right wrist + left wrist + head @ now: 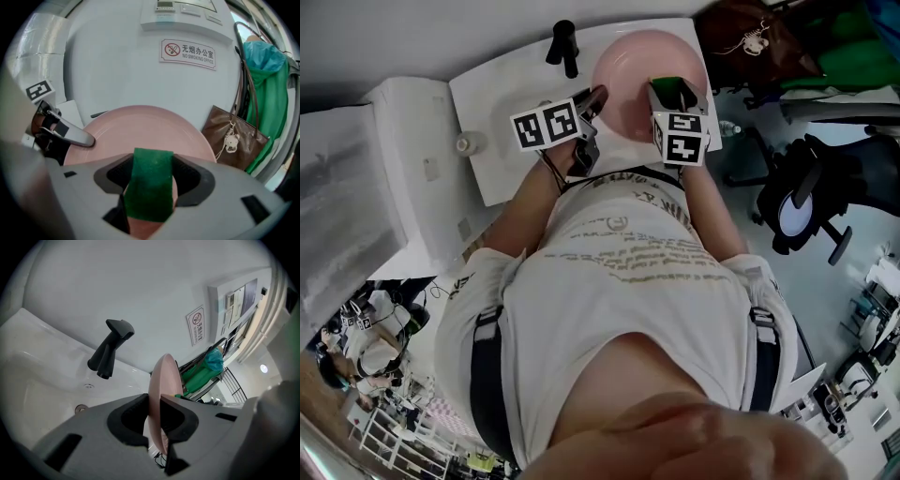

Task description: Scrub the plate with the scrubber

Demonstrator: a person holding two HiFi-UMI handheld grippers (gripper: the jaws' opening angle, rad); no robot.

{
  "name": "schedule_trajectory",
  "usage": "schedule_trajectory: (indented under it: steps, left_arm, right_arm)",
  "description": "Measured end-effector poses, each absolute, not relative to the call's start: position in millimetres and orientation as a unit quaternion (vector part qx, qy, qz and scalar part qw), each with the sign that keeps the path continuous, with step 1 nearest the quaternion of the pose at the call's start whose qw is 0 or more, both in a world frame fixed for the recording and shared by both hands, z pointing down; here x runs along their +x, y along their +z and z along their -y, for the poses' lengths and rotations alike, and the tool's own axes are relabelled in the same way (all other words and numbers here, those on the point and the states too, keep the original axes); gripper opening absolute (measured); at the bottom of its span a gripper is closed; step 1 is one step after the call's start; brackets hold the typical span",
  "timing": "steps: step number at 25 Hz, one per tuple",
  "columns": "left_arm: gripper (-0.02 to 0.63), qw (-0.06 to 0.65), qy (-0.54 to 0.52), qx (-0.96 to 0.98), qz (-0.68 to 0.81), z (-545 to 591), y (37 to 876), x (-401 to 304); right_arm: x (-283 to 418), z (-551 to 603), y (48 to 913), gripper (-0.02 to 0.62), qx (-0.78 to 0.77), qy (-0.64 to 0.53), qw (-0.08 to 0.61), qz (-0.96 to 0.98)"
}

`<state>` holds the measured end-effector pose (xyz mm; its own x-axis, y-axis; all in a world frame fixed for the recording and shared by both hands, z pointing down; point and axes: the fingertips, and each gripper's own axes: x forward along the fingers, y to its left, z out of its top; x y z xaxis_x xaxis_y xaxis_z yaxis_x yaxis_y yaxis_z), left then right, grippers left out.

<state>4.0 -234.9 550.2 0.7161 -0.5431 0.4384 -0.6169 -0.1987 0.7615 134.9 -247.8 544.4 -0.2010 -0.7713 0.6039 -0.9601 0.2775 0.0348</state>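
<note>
Pink plate (165,376) is gripped on edge in the left gripper's (152,416) narrowed jaws, with the faucet (110,348) well apart, left of them. Green scrubber (149,164) is clamped in the right gripper (151,185), just before the plate's face. Bare face is left open ahead of those jaws.

Left side of the sink (487,103) is sitting wide open for reaching in; the black faucet (565,47) is blocking the far edge, pink plate (628,80) is hogging the right half.
</note>
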Motion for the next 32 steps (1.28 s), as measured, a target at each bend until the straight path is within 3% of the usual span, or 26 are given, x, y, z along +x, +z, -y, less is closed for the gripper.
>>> schedule_trajectory:
  steps: [11,18,32]
  left_arm:
    - [0.049,0.510,0.032,0.768,0.387,236,549,2]
    - [0.049,0.518,0.035,0.764,0.384,230,555,0]
    - [0.052,0.560,0.057,0.731,0.387,208,592,-11]
  right_arm:
    - [48,226,538,0.256,0.468,0.151,0.270,0.828]
    - [59,229,532,0.255,0.478,0.146,0.261,0.826]
    - [100,234,506,0.255,0.547,0.137,0.177,0.807]
